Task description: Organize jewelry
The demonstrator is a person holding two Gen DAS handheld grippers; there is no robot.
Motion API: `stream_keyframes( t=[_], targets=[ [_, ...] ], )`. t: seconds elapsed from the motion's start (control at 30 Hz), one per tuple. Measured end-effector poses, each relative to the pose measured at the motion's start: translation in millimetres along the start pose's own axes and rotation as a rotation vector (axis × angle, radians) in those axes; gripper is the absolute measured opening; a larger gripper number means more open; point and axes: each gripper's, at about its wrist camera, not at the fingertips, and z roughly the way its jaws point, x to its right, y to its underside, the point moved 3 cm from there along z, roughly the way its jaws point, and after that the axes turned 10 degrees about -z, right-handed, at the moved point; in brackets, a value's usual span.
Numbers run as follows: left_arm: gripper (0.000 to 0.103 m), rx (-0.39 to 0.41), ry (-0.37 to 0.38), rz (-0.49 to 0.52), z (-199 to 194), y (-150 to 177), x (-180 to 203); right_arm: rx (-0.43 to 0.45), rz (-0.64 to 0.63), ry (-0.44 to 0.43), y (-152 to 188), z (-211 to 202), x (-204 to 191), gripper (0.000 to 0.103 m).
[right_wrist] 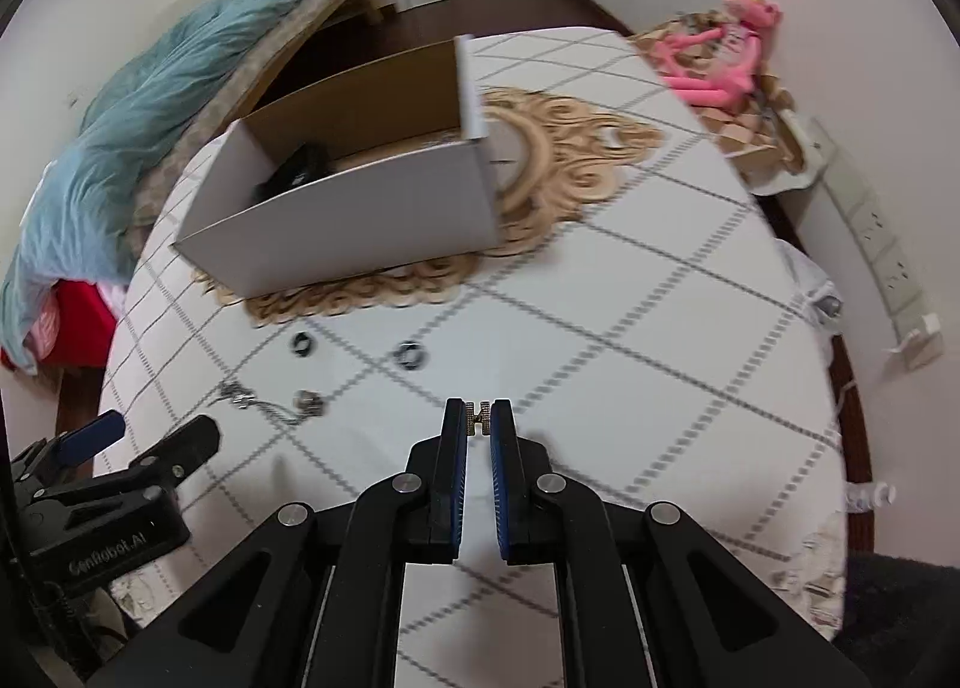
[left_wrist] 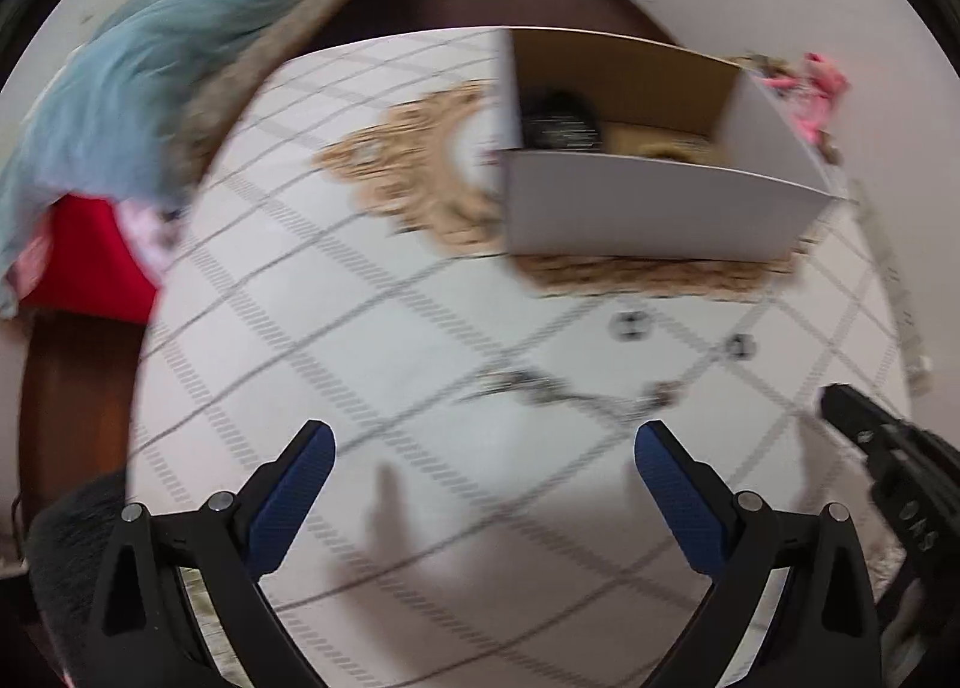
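Observation:
My right gripper (right_wrist: 479, 419) is shut on a small gold H-shaped jewelry piece (right_wrist: 479, 415), held just above the table. My left gripper (left_wrist: 485, 439) is open and empty above the tablecloth; it also shows in the right wrist view (right_wrist: 153, 436). A silver necklace with a pendant (right_wrist: 270, 403) lies on the cloth, seen blurred in the left wrist view (left_wrist: 576, 391) just ahead of the left fingertips. Two dark rings (right_wrist: 302, 343) (right_wrist: 411, 355) lie beyond it. An open white cardboard box (right_wrist: 360, 214) holds a dark object (right_wrist: 297, 169).
The round table has a white checked cloth (right_wrist: 630, 298) and a beige lace doily (right_wrist: 570, 148) under the box. A teal blanket (right_wrist: 150, 106) and red item lie to the left. A pink plush toy (right_wrist: 726, 58) sits at the far right.

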Motion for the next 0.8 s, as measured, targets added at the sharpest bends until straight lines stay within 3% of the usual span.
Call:
stream_keyframes(
  t=[0.07, 0.13, 0.2, 0.3, 0.37, 0.4, 0.47, 0.8],
  targets=[
    [0.101, 0.008, 0.025, 0.040, 4, 1, 22, 0.002, 0.030, 0.014, 2, -1, 11, 0.008],
    [0.091, 0.013, 0.031, 0.071, 9, 3, 37, 0.004, 0.050, 0.023, 4, -1, 19, 0.008],
    [0.066, 0.001, 0.034, 0.102, 18, 5, 50, 0.007, 0.072, 0.028, 5, -2, 27, 0.008],
    [0.047, 0.002, 0.045, 0.125, 26, 6, 59, 0.012, 0.084, 0.034, 5, -4, 33, 0.008],
    [0.021, 0.016, 0.054, 0.136, 25, 5, 63, 0.018, 0.089, 0.034, 5, -7, 37, 0.008],
    [0.014, 0.012, 0.064, 0.134, 25, 5, 65, 0.023, 0.090, 0.038, 4, -9, 39, 0.008],
    [0.009, 0.008, 0.078, 0.132, 24, 5, 64, 0.029, 0.095, 0.039, 4, -10, 41, 0.008],
    [0.009, 0.057, 0.160, 0.114, -13, -1, 56, 0.074, 0.091, 0.004, -5, -32, 35, 0.008]
  ],
)
